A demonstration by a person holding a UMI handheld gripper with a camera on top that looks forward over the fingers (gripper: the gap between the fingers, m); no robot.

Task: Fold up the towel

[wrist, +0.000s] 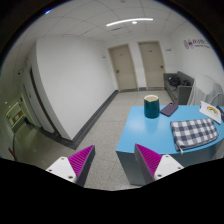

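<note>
Claw (115, 165), seen from above and behind: its two fingers with magenta pads (78, 161) stand wide apart and hold nothing; only floor shows in the gap between them.

Ahead of the claw and off toward its right finger stands the light blue rectangular desk (140, 135), viewed from a raised position. The near corner of the desk lies just beyond the right fingertip.

On the desk, toward its right-hand side, lies the blue-and-white checked cloth towel (194, 132), spread roughly flat. Its long axis appears to run across the desk from left to right rather than away from the claw, though the wide lens bends the outline, so this is a judgement. The towel is well apart from both fingers and lies lower than the claw and to its right.

Behind the towel, near the far left part of the desk, stands a dark green cylindrical container with a yellowish top (151, 106); a small dark flat object (169, 109) lies beside it.

Farthest away: grey floor, white wall, two pale doors (135, 65).

Judgement: folding has not begun; the approach calls for travel forward, down and rightward to reach a towel edge.
</note>
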